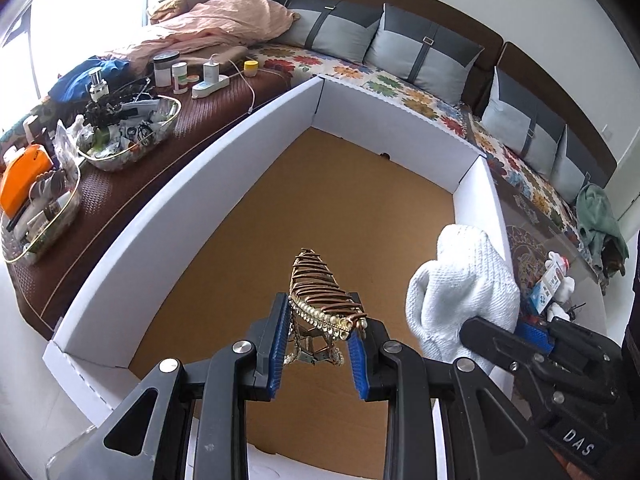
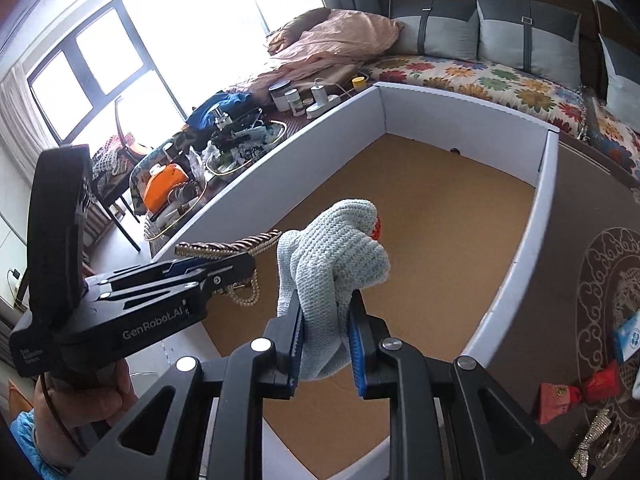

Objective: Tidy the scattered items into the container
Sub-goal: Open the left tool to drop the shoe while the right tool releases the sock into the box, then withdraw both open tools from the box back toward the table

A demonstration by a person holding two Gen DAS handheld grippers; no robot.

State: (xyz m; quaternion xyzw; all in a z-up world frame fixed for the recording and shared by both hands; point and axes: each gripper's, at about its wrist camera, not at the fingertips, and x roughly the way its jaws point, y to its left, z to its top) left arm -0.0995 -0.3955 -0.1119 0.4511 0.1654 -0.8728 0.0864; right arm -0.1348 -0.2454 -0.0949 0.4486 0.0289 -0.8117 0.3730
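Both over the box (image 1: 168, 184) — left gripper (image 1: 320, 344) clamping pearl-trimmed bronze hair clip (image 1: 320, 292), right gripper (image 2: 326, 344) clamping white knit glove (image 2: 332, 256).

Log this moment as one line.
left gripper: shut on gold pearl hair clip | right gripper: shut on white knitted cloth | both over white cardboard box

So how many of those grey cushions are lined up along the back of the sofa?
4 in the left wrist view: two side by side at the far end, two more further right. The sofa runs out of frame, so others may be hidden.
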